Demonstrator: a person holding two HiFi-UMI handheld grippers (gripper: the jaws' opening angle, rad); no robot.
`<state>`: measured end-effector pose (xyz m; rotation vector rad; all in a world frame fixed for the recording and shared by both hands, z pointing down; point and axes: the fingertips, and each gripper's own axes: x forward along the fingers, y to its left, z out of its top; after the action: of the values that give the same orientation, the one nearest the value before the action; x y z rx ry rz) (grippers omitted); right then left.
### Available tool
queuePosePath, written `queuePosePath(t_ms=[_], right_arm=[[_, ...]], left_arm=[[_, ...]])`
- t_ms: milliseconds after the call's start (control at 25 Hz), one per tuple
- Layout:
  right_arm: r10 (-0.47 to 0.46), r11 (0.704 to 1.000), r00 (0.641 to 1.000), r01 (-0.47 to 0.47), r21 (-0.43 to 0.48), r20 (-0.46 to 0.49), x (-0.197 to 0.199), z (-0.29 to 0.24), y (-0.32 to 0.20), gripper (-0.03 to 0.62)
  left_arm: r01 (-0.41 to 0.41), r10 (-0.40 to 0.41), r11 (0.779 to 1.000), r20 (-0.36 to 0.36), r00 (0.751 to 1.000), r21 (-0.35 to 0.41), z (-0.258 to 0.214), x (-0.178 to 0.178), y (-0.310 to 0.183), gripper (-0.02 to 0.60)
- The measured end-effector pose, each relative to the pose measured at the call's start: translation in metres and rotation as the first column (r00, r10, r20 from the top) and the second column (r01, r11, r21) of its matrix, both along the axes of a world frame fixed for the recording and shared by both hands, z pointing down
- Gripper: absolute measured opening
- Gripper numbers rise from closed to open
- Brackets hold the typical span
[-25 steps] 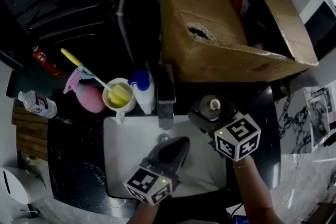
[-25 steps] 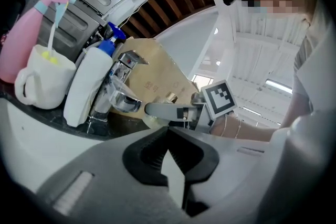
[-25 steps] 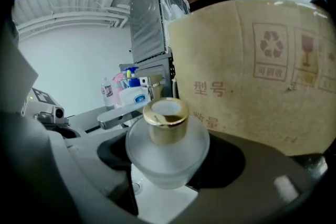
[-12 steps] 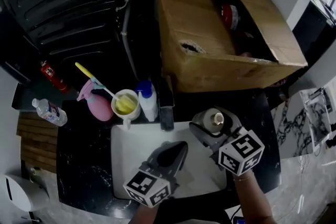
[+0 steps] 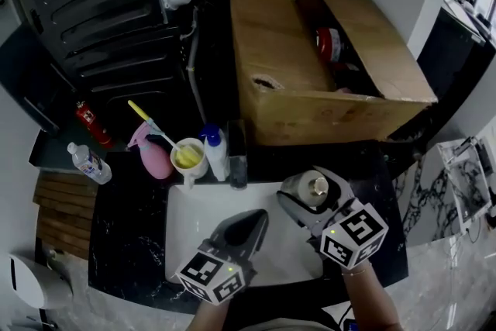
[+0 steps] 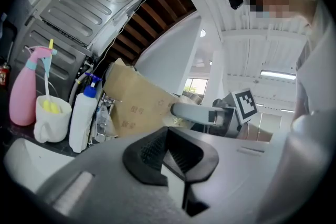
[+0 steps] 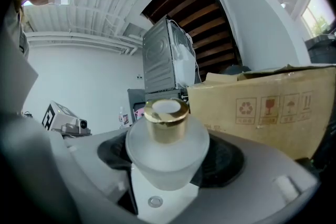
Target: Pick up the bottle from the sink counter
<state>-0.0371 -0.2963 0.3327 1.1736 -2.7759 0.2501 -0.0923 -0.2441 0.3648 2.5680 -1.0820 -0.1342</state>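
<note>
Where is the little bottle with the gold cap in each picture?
Head view: bottle lower right of middle, between the right hand-held gripper's jaws.
Left gripper view: I cannot make it out.
Right gripper view: bottle in the centre, gripped between the jaws.
Shared landmark: the cardboard box, in all three.

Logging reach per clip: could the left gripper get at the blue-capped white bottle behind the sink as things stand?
Probably, but tightly. The left gripper sits over the basin with nothing between it and the white bottle; its jaws are shut, and the cup and faucet crowd either side.
</note>
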Motion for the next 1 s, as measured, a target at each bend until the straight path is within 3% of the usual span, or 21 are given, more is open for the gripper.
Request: queuePosePath(t_ms=[320, 1000], right_arm=[[-0.012, 0.997, 0.999, 0.008, 0.08, 0.049, 0.022, -0.034, 0.025, 0.334], [-0.058, 0.987, 0.99, 0.037, 0.156, 0.129, 0.041, -0.058, 0.073, 0.334]], left_arm=[[0.022, -0.025, 0.996, 0.027, 0.999, 0.083, -0.028, 0.013, 0.013, 0.005], [0.046, -0.05, 0.989, 0.029, 0.998, 0.141, -0.048, 0.027, 0.035, 0.005]])
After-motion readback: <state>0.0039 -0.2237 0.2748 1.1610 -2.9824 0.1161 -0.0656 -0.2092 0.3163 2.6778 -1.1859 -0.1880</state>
